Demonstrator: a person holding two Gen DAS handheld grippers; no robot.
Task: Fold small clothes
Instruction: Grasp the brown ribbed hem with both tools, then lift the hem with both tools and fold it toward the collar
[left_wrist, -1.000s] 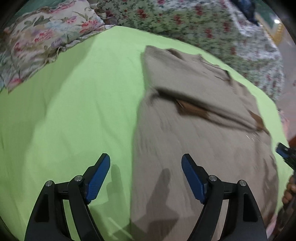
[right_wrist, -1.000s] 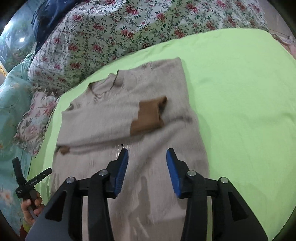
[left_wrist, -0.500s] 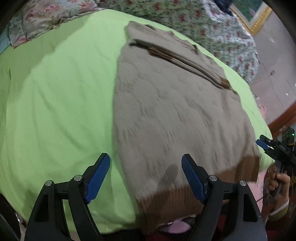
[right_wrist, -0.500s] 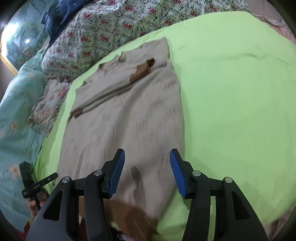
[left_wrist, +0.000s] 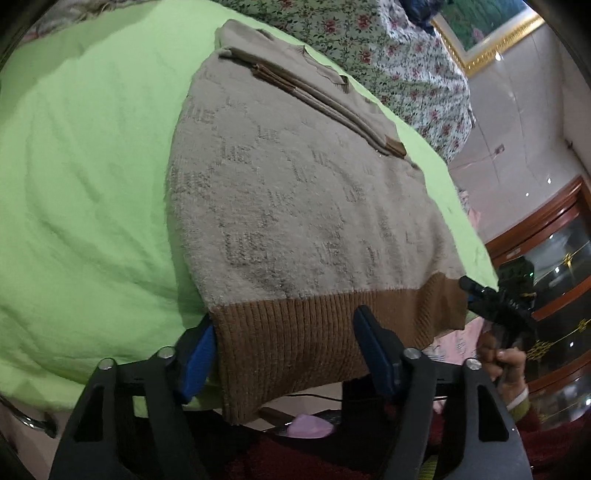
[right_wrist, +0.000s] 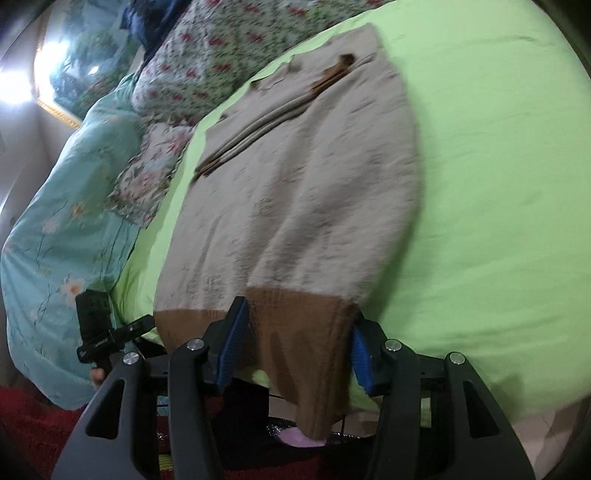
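Note:
A beige knit sweater (left_wrist: 295, 192) lies flat on a green bedsheet (left_wrist: 85, 177), sleeves folded across the chest, its brown ribbed hem (left_wrist: 295, 332) hanging over the bed's near edge. My left gripper (left_wrist: 284, 358) is open, its jaws straddling the hem's left corner. The sweater (right_wrist: 306, 192) also shows in the right wrist view, where my right gripper (right_wrist: 295, 347) is open with its jaws straddling the right corner of the hem (right_wrist: 303, 332). Each gripper shows small at the edge of the other's view.
Floral quilts and pillows (right_wrist: 207, 55) are piled at the head of the bed, with a turquoise quilt (right_wrist: 55, 221) beside it. A wooden cabinet (left_wrist: 546, 258) stands off to the right. A pink slipper (left_wrist: 310, 428) and red rug lie on the floor below the bed edge.
Both grippers have drawn back from above the sweater's middle down to its brown hem at the bed's near edge. Both stay open.

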